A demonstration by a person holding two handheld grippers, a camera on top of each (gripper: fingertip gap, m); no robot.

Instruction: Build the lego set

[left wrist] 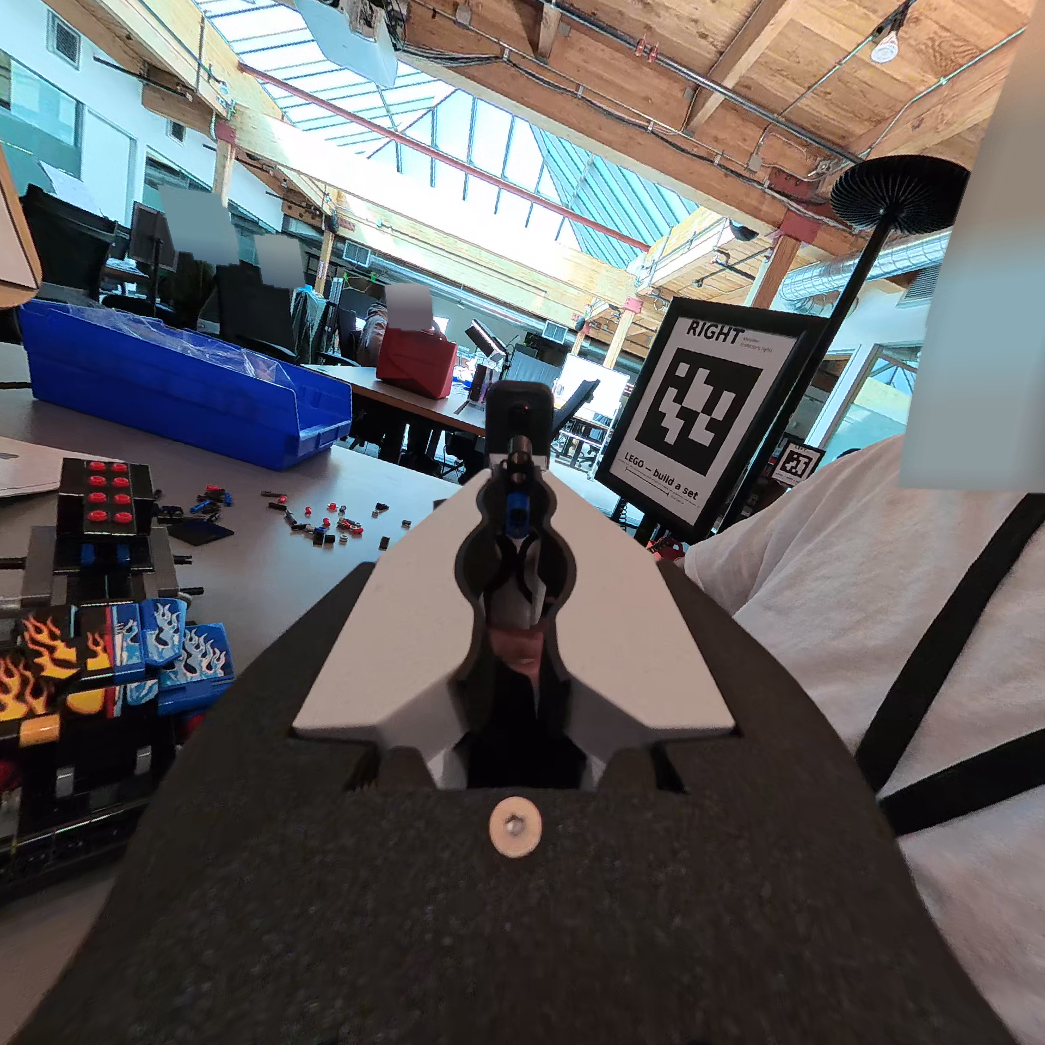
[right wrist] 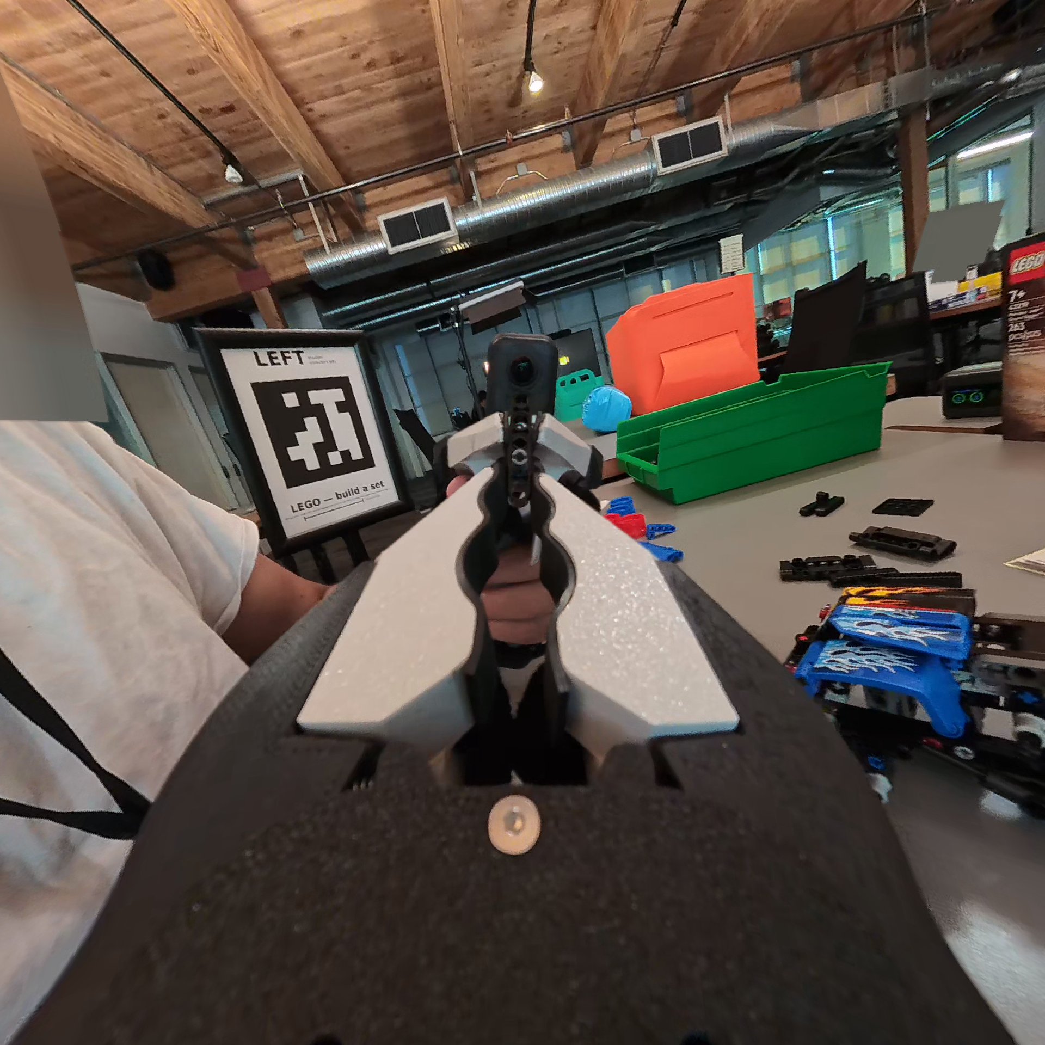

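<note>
My left gripper (left wrist: 517,492) is shut on a small blue pin (left wrist: 517,513) and is raised above the grey table (left wrist: 271,571). My right gripper (right wrist: 517,480) is shut on a black beam with holes (right wrist: 519,452), held upright. The two grippers face each other tip to tip. The other gripper's camera shows just behind each tip in the left wrist view (left wrist: 519,415) and the right wrist view (right wrist: 523,367). I cannot tell if the pin touches the beam. The part-built black and blue flame-patterned model (left wrist: 85,650) lies on the table and also shows in the right wrist view (right wrist: 905,650).
Loose small pieces (left wrist: 316,514) lie beyond the model, with black parts (right wrist: 899,543) and red and blue parts (right wrist: 633,520). A blue bin (left wrist: 169,384), a green bin (right wrist: 752,435), an orange box (right wrist: 684,339) and the set's box (right wrist: 1023,339) stand around. Framed marker signs (left wrist: 701,407) (right wrist: 305,430) flank a person's white shirt (left wrist: 848,622). My left and right fingertips are right by each other.
</note>
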